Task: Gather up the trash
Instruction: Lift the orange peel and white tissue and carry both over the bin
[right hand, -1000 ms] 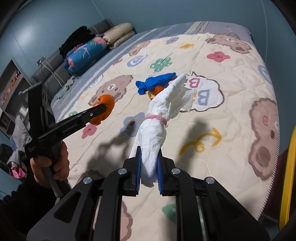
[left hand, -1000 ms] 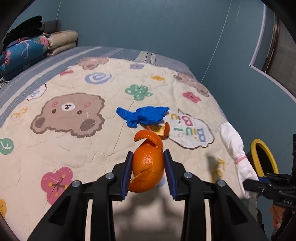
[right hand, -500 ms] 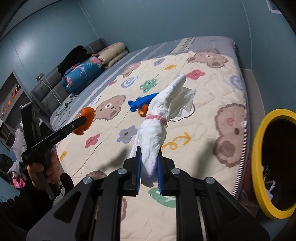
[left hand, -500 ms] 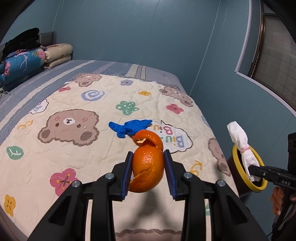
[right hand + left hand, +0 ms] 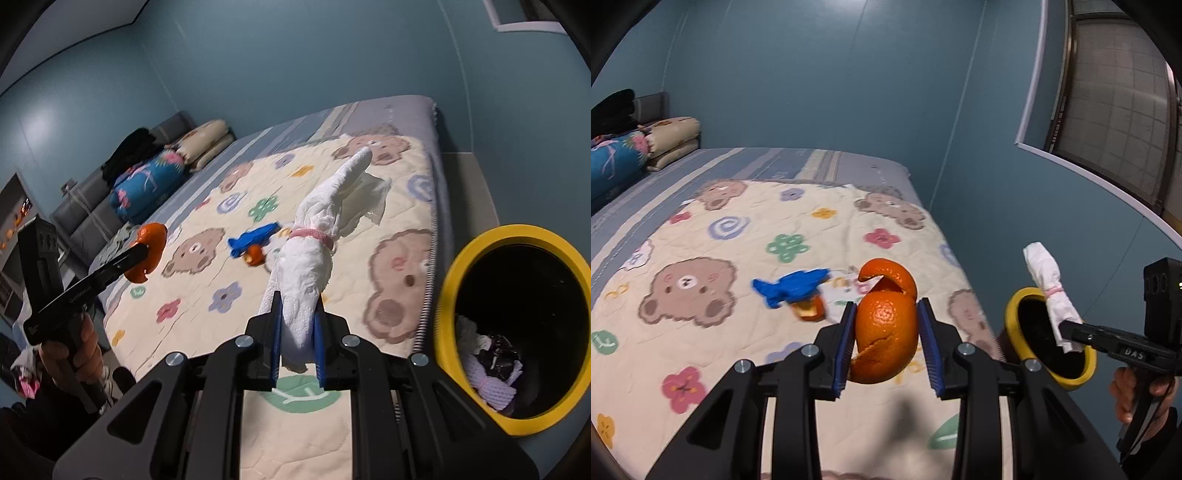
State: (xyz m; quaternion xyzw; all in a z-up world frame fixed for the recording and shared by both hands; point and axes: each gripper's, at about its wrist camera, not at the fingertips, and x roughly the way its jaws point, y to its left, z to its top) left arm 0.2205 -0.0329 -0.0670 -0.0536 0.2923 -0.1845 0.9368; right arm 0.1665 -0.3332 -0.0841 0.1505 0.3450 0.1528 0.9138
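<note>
Left wrist view: left tool [image 5: 886, 345] clamps a dimpled, curled orange peel [image 5: 885, 339] above the quilted bed [image 5: 746, 236]. Right tool [image 5: 297, 341] pinches a crumpled white tissue bundle [image 5: 310, 269], pink-banded, beside the yellow-rimmed round bin [image 5: 448, 280]. On the quilt: limp blue glove [image 5: 790, 286], partly covering a second peel piece [image 5: 810, 312]. Bin contents dark, hard to make out.

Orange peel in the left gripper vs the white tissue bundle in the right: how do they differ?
The orange peel is glossy, rounded and torn open, one strip curling up; the tissue bundle is white, crinkled, elongated and cinched by a pink band. The peel fills the wider jaws of the left gripper; the bundle is pinched narrow in the right gripper. Both are held above the quilt.
</note>
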